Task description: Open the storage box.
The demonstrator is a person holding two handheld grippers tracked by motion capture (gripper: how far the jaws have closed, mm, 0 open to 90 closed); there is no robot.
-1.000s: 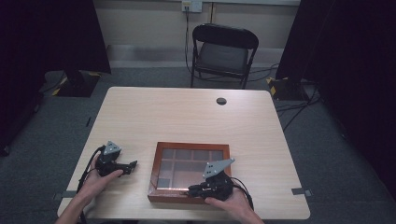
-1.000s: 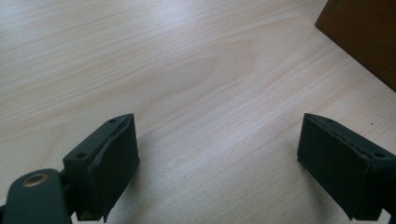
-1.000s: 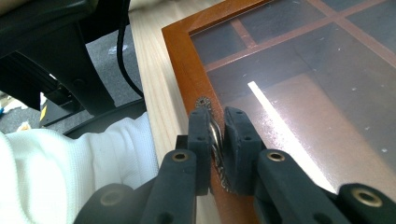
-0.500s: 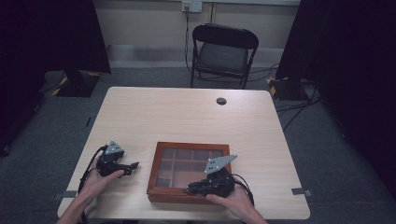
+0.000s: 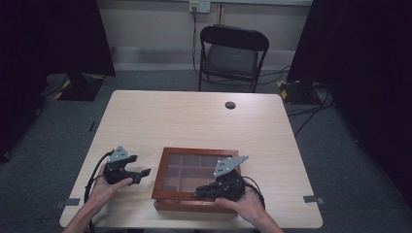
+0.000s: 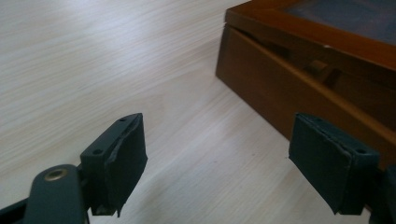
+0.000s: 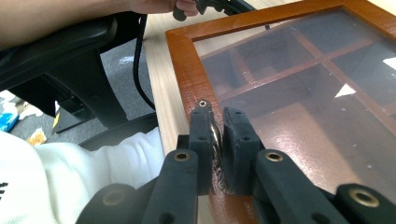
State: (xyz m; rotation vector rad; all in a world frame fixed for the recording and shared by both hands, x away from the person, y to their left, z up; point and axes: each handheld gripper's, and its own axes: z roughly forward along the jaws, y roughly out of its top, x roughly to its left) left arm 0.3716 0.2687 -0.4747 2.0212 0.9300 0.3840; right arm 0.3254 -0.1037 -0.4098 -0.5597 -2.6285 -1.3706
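A brown wooden box [image 5: 160, 177] with a dark glass lid over several compartments lies near the table's front edge. My right gripper [image 5: 200, 192] rests on the lid's front rim. In the right gripper view it [image 7: 218, 128] is shut on a small metal tab [image 7: 215, 136] on the lid frame [image 7: 184, 70]. My left gripper [image 5: 145, 173] hovers just left of the box. Its jaws [image 6: 224, 158] stand open and have just been closing a little, with bare table between them. The box's side [image 6: 299, 88] lies just ahead of them, with a dark gap under the lid.
The light wooden table [image 5: 194, 121] has a round black cable hole [image 5: 230, 105] near its far edge. A black folding chair [image 5: 232, 53] stands behind it. A black office chair's armrest [image 7: 60, 46] and white clothing [image 7: 70, 177] lie just off the front edge.
My left gripper has shifted slightly up and toward the box. The right gripper has stayed on the lid's front rim.
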